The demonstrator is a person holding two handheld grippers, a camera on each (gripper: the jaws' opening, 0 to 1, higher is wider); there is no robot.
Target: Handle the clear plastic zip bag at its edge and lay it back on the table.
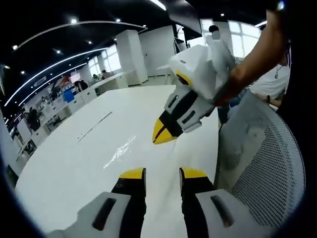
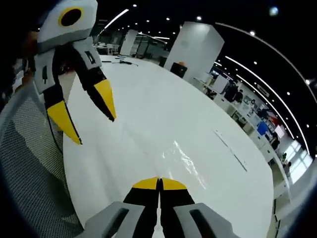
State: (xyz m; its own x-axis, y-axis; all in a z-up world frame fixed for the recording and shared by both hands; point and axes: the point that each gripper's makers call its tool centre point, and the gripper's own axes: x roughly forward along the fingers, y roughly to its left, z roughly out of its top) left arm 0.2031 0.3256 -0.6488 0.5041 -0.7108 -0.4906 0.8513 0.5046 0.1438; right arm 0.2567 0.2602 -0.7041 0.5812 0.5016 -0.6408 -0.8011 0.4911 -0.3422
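The clear plastic zip bag lay flat on the white surface, just ahead of the right gripper, fingers pressed together, while the left gripper hovered alongside, fingers spread.

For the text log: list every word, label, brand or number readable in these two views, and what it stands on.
None readable.
Distant wall screens: coloured blurs, too small to read.
Clear plastic zip bag on the white table: no visible print.
Left gripper, right gripper: no visible lettering.
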